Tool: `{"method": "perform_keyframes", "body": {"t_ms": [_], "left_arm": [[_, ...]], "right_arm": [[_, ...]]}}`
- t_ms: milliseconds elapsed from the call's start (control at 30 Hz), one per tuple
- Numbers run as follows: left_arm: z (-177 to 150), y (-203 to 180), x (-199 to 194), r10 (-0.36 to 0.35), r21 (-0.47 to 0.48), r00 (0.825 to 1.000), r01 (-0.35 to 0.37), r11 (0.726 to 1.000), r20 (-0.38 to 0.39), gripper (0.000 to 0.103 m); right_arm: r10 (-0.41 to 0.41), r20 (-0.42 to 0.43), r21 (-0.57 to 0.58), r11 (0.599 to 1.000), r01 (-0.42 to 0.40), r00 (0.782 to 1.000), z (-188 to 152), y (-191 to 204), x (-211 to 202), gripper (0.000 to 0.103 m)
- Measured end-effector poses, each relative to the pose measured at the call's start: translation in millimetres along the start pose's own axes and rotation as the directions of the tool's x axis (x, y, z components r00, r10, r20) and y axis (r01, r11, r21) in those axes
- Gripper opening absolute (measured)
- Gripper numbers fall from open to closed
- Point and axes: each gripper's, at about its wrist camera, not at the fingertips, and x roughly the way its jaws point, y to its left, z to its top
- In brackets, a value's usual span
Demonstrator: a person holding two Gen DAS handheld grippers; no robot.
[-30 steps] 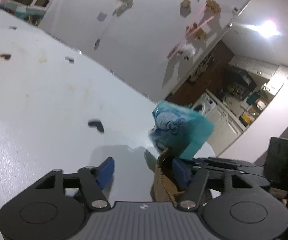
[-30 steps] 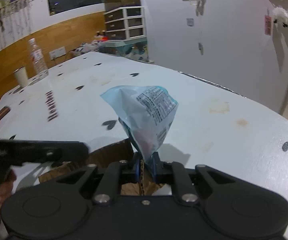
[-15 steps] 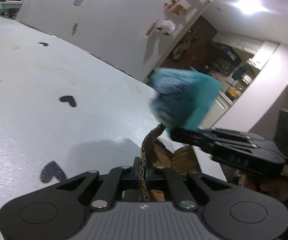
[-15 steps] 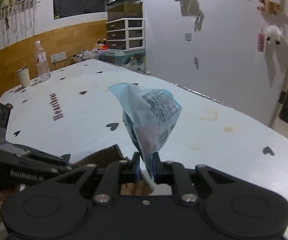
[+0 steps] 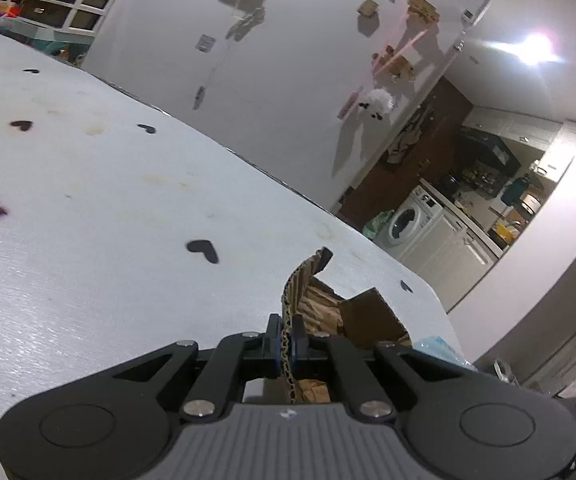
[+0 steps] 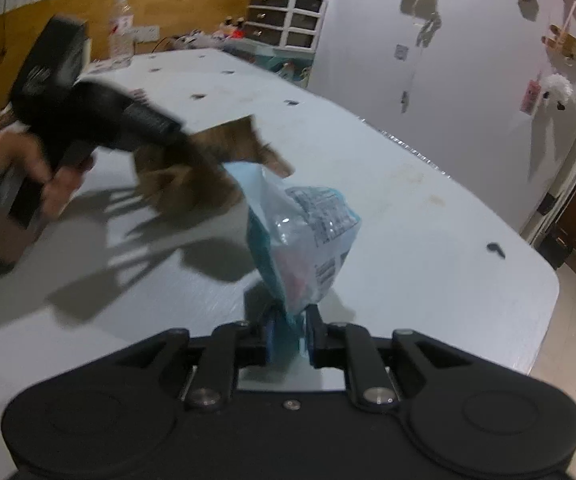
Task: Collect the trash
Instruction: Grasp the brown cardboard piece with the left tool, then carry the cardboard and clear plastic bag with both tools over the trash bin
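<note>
- The left gripper (image 5: 286,346) is clamped tight on a flap of the cardboard box (image 5: 352,320).
- The blue snack wrapper (image 6: 300,240) is seen between the right gripper (image 6: 290,332) jaws, which have just been opening; a firm grip cannot be told.
- The wrapper is not yet in the box, judged the one step left; the white worktop (image 6: 428,220) beyond is seen without other trash.

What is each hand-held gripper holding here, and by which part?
Left hand-held gripper: shut on the cardboard box, at a wall's torn upper edge. Right hand-held gripper: blue snack bag by its bottom end; its jaws have just been opening.
</note>
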Motion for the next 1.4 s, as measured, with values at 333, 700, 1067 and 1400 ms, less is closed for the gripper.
{"method": "perform_keyframes", "body": {"t_ms": [333, 700, 1067, 1400], "left_arm": [[-1, -3, 6, -0.019, 0.025, 1.0, 0.019, 1.0, -0.017, 0.003], [-1, -5, 11, -0.023, 0.044, 0.999, 0.025, 0.999, -0.045, 0.003], [-4, -7, 15, -0.006, 0.059, 0.998, 0.01, 0.998, -0.064, 0.003], [-14, -17, -2, 0.067, 0.082, 0.997, -0.064, 0.995, -0.037, 0.003]], "right_arm": [[0.055, 0.096, 0.059, 0.996, -0.061, 0.994, -1, 10, -14, 0.094], [0.175, 0.143, 0.375, 0.901, -0.217, 0.974, 4, -39, 22, 0.101], [0.193, 0.134, 0.301, 0.927, -0.225, 0.972, 11, -14, 33, 0.061], [0.112, 0.099, 0.323, 0.936, -0.138, 0.989, 7, -2, 11, 0.049]]}}
